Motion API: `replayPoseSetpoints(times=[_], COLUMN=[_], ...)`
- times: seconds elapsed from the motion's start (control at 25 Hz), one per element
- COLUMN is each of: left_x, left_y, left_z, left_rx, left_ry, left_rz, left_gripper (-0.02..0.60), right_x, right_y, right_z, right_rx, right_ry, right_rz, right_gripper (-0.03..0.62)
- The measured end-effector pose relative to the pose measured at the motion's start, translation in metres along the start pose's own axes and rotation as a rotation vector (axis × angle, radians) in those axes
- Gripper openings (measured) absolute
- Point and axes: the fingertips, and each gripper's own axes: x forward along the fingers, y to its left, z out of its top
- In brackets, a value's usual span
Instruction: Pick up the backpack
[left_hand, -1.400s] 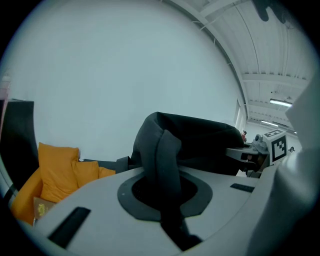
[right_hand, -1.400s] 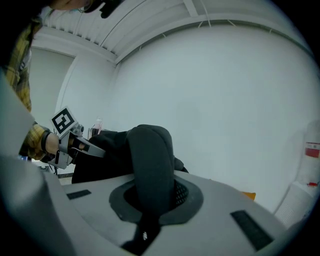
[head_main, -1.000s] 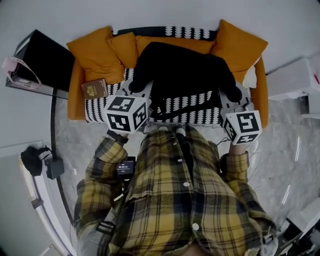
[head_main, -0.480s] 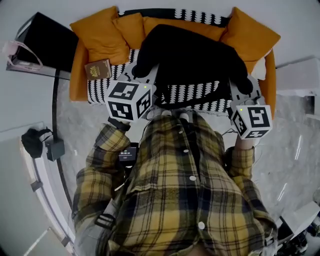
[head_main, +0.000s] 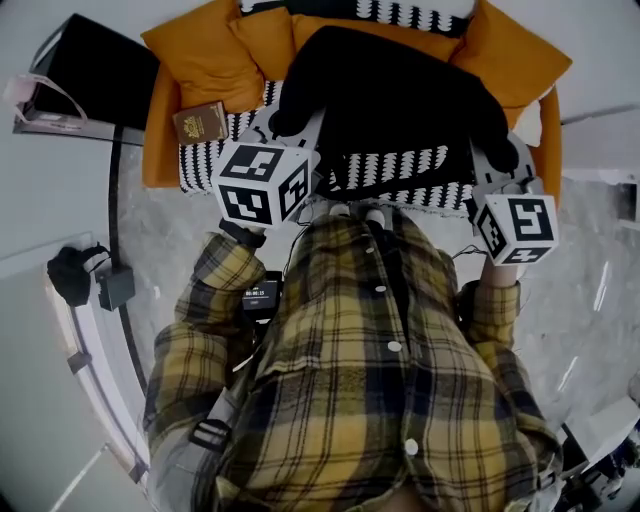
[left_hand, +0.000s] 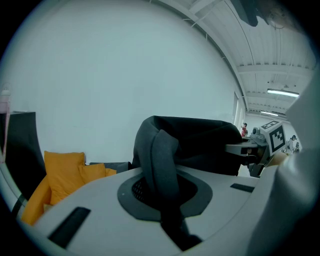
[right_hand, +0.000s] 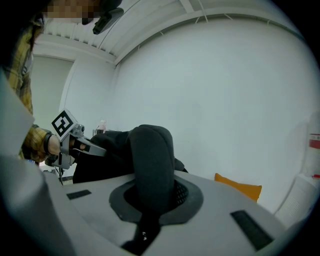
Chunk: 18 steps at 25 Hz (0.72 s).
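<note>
- Head view: my left gripper (head_main: 292, 122) and right gripper (head_main: 497, 152) each bite one end of the black backpack (head_main: 400, 90). It spans between them, ahead of both, over the sofa (head_main: 410, 165) seat.
- Long axis runs crosswise, tool to tool. Which end is the top, I can't tell.
- Risks here: the middle may sag onto the seat, and I can't tell whether it clears. A loose strap (head_main: 345, 188) hangs on my near side and could snag. The book (head_main: 200, 122), just outside my left tool, could get swept.
- Left gripper view: jaws narrow, clamped on a padded fold (left_hand: 160, 160) of the bag. The bulk sits beyond and to the right, toward my other tool. It's a soft pinch, so the fabric may creep out if the weight swings.
- Right gripper view: jaws narrow, pinching a thick fold (right_hand: 152, 165). The bulk runs left toward my left tool. If one hand goes higher, the load shifts to one pinch and likely slips.
</note>
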Motion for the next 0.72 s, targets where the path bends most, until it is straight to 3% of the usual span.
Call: replayPoseSetpoints(times=[0.72], left_x=[-0.0067], left_y=[0.0028], left_z=[-0.0014], left_rx=[0.026], left_ry=[-0.003], left_rz=[0.019], left_gripper=[0.035], right_x=[0.0001], right_y=[0.0078], right_z=[-0.0022], right_rx=[0.010], right_ry=[0.011], right_rz=[0.016], right_gripper=[0.028])
